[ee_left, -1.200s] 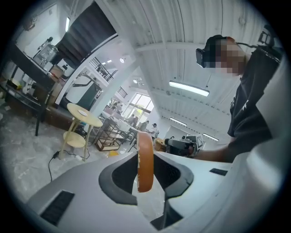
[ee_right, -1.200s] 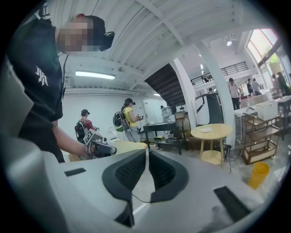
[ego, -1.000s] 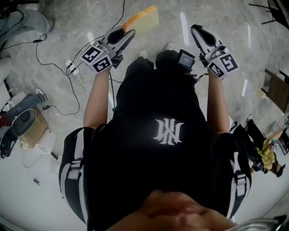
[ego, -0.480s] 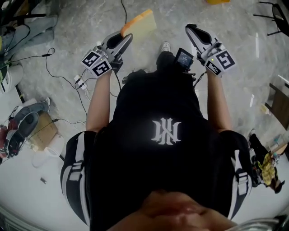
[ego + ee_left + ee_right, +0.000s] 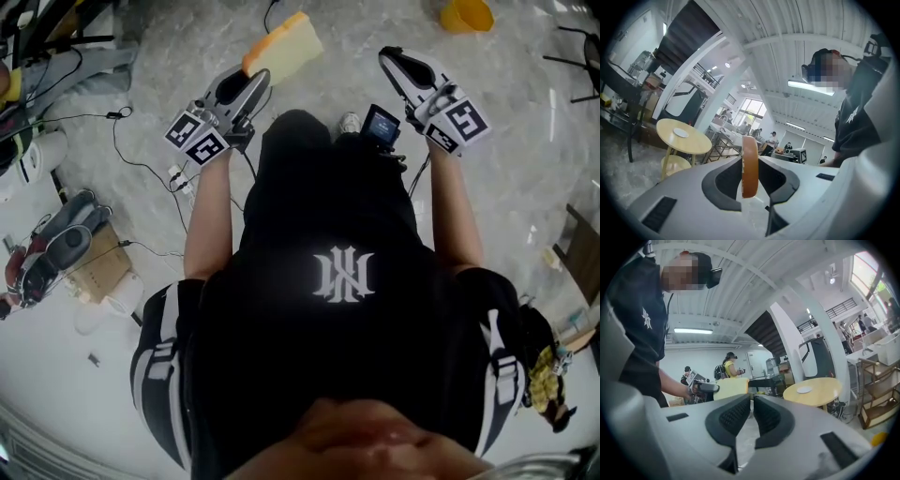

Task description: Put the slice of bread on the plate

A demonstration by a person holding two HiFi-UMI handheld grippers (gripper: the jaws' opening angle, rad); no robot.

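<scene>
Marbled floor [image 5: 169,37] below us, and our left gripper [image 5: 257,79] has its fingers clamped on the slice of bread [image 5: 284,43], held in the air on edge with its long axis running straight out ahead of the fingers. Our right gripper [image 5: 388,58] has its fingers together on nothing. The plate [image 5: 681,133] sits on the round yellow table [image 5: 696,143], well apart from the bread.

yellow tub [image 5: 466,14]: new in my head view; not in frame a second ago, only its edge half a second ago.
left gripper [image 5: 258,80], slice of bread [image 5: 284,44]: I see both carried forward, now nearer the yellow tub.
right gripper [image 5: 389,58]: also closer to the yellow tub.
shoe [image 5: 349,122]: two showed earlier; I now see one.
</scene>
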